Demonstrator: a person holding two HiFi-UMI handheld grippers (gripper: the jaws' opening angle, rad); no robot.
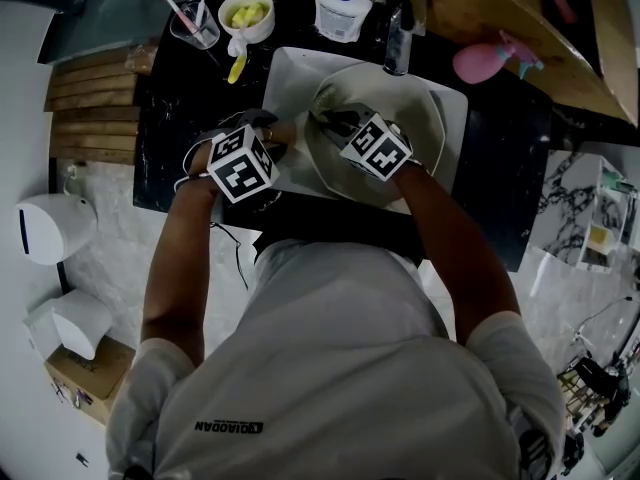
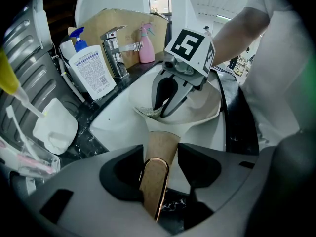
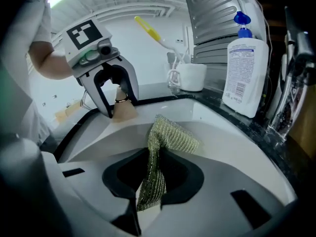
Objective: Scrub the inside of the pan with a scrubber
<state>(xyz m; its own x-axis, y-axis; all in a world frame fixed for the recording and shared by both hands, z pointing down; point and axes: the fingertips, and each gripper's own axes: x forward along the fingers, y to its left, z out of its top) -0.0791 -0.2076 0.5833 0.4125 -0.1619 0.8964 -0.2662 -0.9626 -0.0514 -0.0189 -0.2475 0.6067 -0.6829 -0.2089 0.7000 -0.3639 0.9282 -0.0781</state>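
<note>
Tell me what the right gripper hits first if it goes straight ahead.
The scrubber in its jaws would probably press into the pan's inner wall first; the left gripper on the handle stands beyond, depth unclear.

Counter: dark marbled top [image 1: 165, 158]
On it: white sink [image 1: 285, 68], soap bottle [image 1: 342, 8], bowl [image 1: 246, 13], toothbrush cup [image 1: 195, 26]
</note>
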